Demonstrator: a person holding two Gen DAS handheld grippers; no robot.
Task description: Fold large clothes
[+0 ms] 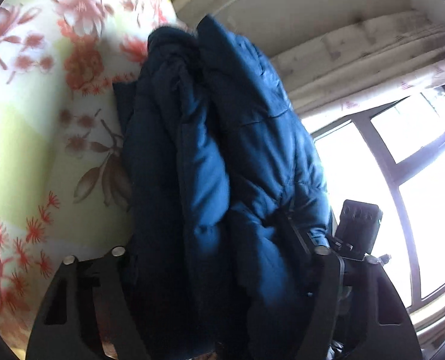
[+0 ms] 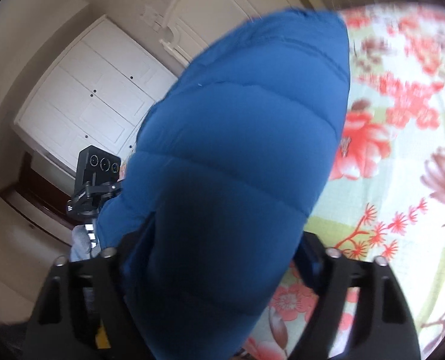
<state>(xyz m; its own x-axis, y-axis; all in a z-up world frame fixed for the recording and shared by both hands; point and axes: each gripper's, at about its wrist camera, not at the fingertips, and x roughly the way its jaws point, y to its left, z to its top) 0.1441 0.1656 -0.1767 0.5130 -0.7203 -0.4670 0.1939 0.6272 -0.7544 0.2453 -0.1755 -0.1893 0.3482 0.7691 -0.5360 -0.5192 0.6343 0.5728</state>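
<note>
Both grippers clamp a blue puffer jacket above a floral bedsheet, mid-fold.

The left gripper [image 1: 219,270] and right gripper [image 2: 219,273] each pinch bunched jacket [image 2: 237,150] between their jaws; next, seemingly, lowering the padded bulk flat onto the bedsheet [image 2: 402,180] beyond the jaws.

Jacket [image 1: 222,156]: bunched between both jaws of left hand-held gripper [image 1: 219,258], extending to 12 o'clock.
Bed [image 1: 27,138]: at 9 o'clock of jacket.
Window [image 1: 417,180]: at 3 o'clock.
</note>
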